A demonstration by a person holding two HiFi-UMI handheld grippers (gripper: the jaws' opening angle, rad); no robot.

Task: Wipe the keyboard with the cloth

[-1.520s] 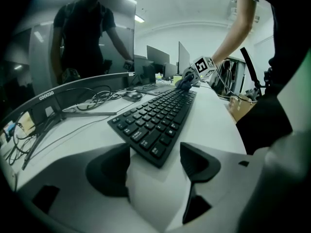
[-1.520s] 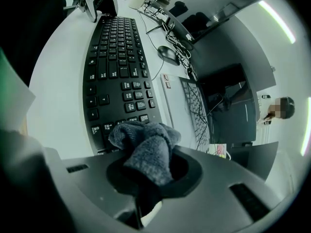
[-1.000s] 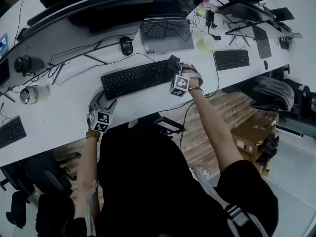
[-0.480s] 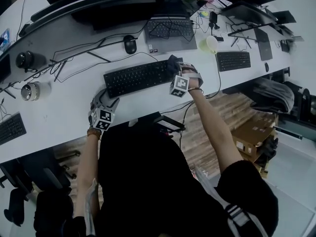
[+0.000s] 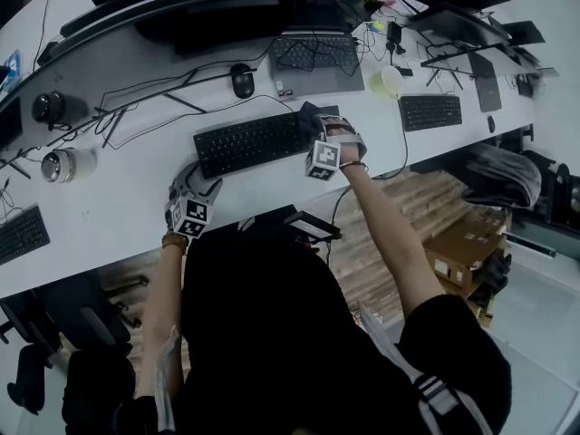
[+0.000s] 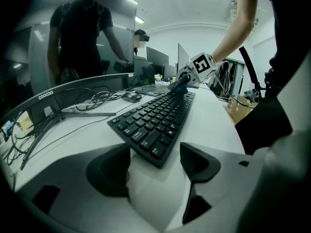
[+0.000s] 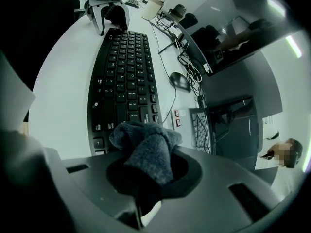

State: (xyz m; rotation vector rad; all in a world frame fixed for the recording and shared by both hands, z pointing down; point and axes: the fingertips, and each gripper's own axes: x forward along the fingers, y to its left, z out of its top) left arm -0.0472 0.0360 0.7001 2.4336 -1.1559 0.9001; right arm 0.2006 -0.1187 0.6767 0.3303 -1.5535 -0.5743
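A black keyboard (image 5: 249, 141) lies on the white desk (image 5: 118, 216). My right gripper (image 5: 314, 132) is shut on a dark grey cloth (image 5: 308, 116) and presses it on the keyboard's right end. In the right gripper view the bunched cloth (image 7: 146, 147) sticks out of the right gripper (image 7: 148, 174) over the keyboard's (image 7: 121, 76) near keys. My left gripper (image 5: 195, 184) stands open at the keyboard's left front corner. In the left gripper view the keyboard's (image 6: 155, 118) corner lies between the open jaws of the left gripper (image 6: 154, 161), and I cannot tell whether they touch it.
Behind the keyboard are a mouse (image 5: 242, 82), a laptop (image 5: 317, 62), loose cables (image 5: 154, 98) and a curved monitor (image 5: 208, 7). A second keyboard (image 5: 429, 111) and a cup (image 5: 390, 80) lie to the right. Round metal objects (image 5: 59, 164) stand far left. The desk's front edge runs close below both grippers.
The right gripper has slid the cloth a little to the left over the keyboard's right end. The left gripper stays at the left front corner.
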